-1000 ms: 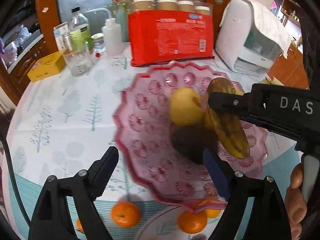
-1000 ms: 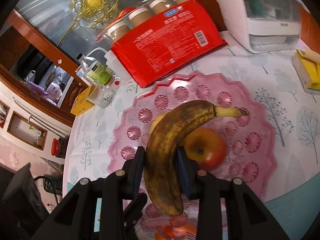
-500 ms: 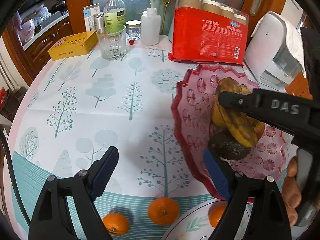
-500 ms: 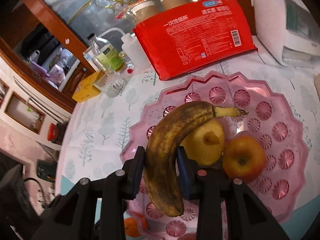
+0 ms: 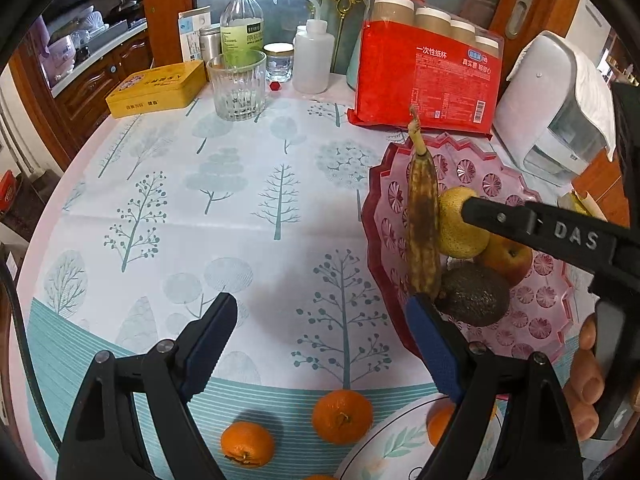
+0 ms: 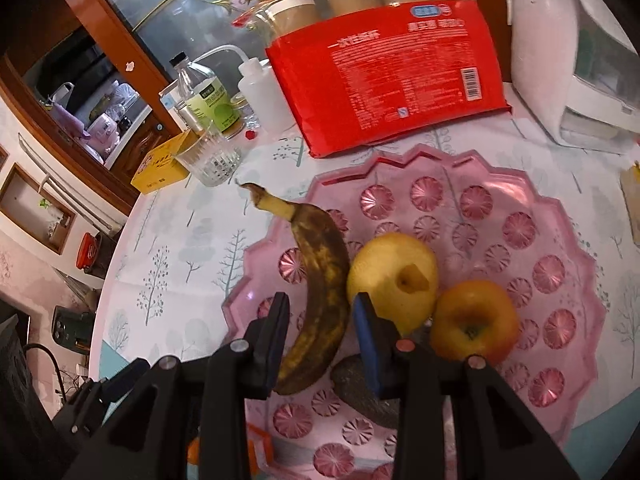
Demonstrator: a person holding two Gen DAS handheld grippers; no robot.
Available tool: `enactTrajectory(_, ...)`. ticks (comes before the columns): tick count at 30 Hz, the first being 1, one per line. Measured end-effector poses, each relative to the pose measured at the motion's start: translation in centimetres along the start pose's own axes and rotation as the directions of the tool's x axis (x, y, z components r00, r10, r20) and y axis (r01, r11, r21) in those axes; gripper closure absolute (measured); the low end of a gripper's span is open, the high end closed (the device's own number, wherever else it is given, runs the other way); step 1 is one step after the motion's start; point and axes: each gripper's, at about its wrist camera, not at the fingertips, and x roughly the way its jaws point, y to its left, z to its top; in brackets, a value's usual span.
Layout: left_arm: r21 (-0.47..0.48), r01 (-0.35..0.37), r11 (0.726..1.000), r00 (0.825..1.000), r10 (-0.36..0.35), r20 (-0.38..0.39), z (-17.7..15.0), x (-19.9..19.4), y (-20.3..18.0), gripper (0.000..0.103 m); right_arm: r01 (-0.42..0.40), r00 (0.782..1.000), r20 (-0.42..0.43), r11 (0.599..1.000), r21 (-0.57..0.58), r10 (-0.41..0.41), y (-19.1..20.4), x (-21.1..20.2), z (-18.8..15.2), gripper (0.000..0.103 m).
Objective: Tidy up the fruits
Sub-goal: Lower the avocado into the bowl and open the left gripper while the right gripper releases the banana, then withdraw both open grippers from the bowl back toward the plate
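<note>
A brown-spotted banana [image 6: 322, 284] lies on the left side of the pink glass fruit plate [image 6: 560, 216], stem pointing away over the rim. My right gripper [image 6: 320, 312] is open, its fingers on either side of the banana with gaps. A yellow pear [image 6: 390, 276], a red-yellow apple [image 6: 474, 326] and a dark avocado [image 6: 360, 390] sit beside it. In the left wrist view the banana [image 5: 422, 224], the plate [image 5: 492, 184] and the right gripper's arm [image 5: 560, 236] show. My left gripper [image 5: 316, 338] is open and empty above the tablecloth. Oranges [image 5: 342, 416] lie below it.
A white plate [image 5: 400, 448] holds an orange at the front edge. At the back stand a glass [image 5: 238, 84], a yellow tin [image 5: 158, 88], bottles [image 5: 242, 26], a red pack of paper cups [image 5: 426, 80] and a white appliance [image 5: 556, 100].
My right gripper has opened and let go of the banana, which has turned and now lies on the plate. My left gripper has moved left, away from the plate.
</note>
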Motion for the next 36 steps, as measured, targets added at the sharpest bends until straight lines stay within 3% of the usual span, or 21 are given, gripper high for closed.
enactTrajectory(36, 0.046, -0.019, 0.999, 0.99, 0.013, 0.143, -7.2, -13.1, -3.8, 0.017, -0.01, 0.995, 0.101, 0.988, -0.151, 0.025, 0.1, -15.1, -11.5, 0.069)
